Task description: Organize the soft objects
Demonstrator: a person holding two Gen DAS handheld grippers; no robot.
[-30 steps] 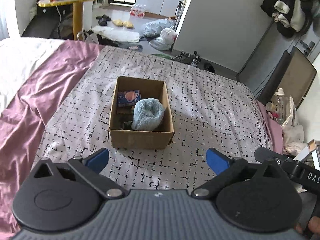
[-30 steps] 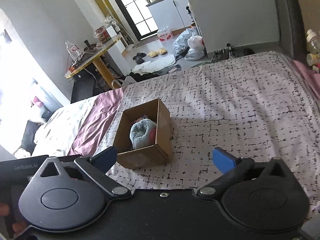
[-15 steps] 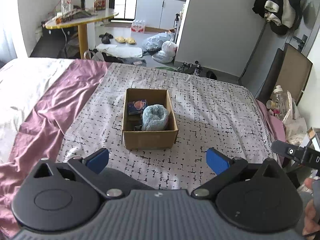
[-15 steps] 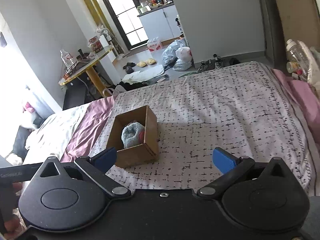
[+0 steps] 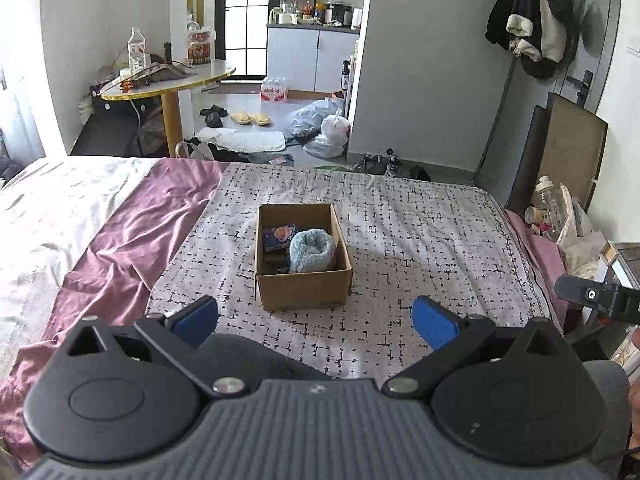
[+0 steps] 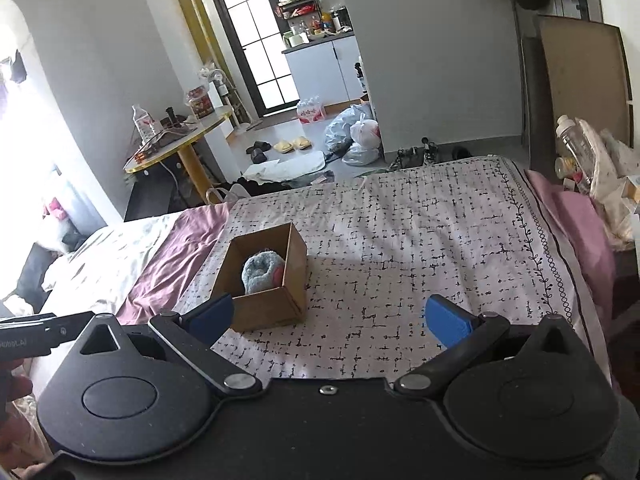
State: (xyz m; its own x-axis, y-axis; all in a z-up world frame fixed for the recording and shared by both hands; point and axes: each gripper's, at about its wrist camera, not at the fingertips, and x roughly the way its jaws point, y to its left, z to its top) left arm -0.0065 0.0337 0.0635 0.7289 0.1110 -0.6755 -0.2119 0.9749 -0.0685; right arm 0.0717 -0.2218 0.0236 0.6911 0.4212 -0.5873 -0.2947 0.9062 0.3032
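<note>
A brown cardboard box [image 5: 304, 292] stands on the patterned bedspread [image 5: 420, 240] near the bed's middle. Inside it lies a fluffy light-blue soft item [image 5: 312, 250], a small colourful packet [image 5: 279, 237] and something dark beneath. The box [image 6: 276, 308] and the blue soft item [image 6: 260, 272] also show in the right wrist view, with a bit of red beside it. My left gripper [image 5: 316, 320] is open and empty, held back from the box. My right gripper [image 6: 330, 314] is open and empty, to the right of the box.
A purple sheet [image 5: 120, 248] and white bedding [image 5: 48, 216] cover the bed's left side. Bottles and bags [image 5: 560, 216] crowd the right bedside. A round table [image 5: 172, 84], slippers and plastic bags [image 5: 324, 128] stand on the floor beyond the bed.
Both grippers have pulled back and risen away from the box, which now looks smaller and farther. Both stay open and empty. The box's contents have not moved.
</note>
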